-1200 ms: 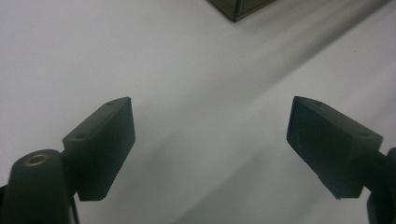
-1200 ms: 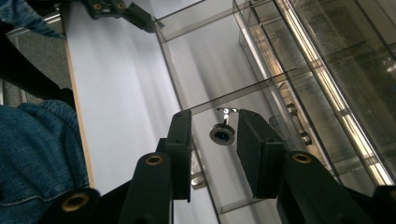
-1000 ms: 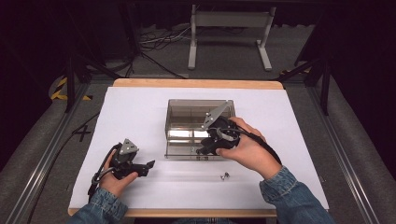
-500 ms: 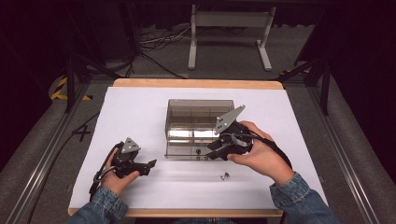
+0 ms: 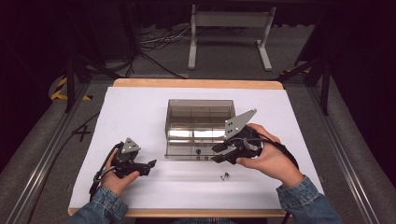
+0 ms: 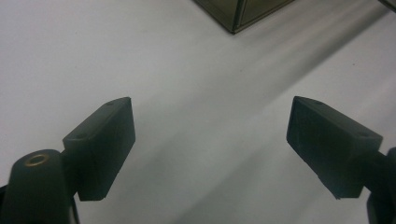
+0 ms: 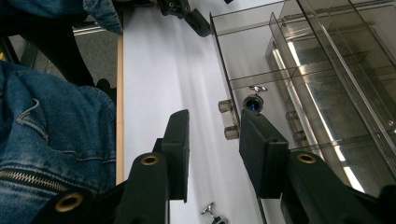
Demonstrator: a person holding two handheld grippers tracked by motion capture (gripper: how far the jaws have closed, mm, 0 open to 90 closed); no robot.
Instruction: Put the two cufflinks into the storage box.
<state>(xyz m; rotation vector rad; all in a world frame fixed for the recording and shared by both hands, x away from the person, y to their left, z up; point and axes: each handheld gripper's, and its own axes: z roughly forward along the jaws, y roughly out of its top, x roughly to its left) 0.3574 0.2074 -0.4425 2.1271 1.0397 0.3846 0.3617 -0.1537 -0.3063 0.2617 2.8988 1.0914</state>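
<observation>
A smoky clear plastic box [image 5: 200, 116] with compartments stands mid-table; its front drawer [image 7: 261, 70] has a small handle [image 7: 227, 119]. Inside the drawer lies a blue-stoned cufflink [image 7: 252, 102], seen from above as a small dark cufflink [image 5: 198, 151]. A second cufflink [image 5: 225, 176] lies loose on the white table in front of the box. My right gripper [image 5: 219, 154] sits at the box's front right; its jaws have just been opening, and nothing is between the pads [image 7: 214, 122], with the handle just beyond the tips. My left gripper [image 5: 149, 165] rests open and empty on the table at the left [image 6: 210, 121].
The white table [image 5: 140, 112] ends in a wooden edge close to the person. A blue denim sleeve [image 7: 51, 126] lies left of the right gripper. The box's corner [image 6: 238, 14] shows ahead of the left gripper. A metal stand [image 5: 229, 37] is on the floor beyond the table.
The right gripper has drawn back from over the box toward the near side and right, down to the drawer front. The left gripper has stayed put.
</observation>
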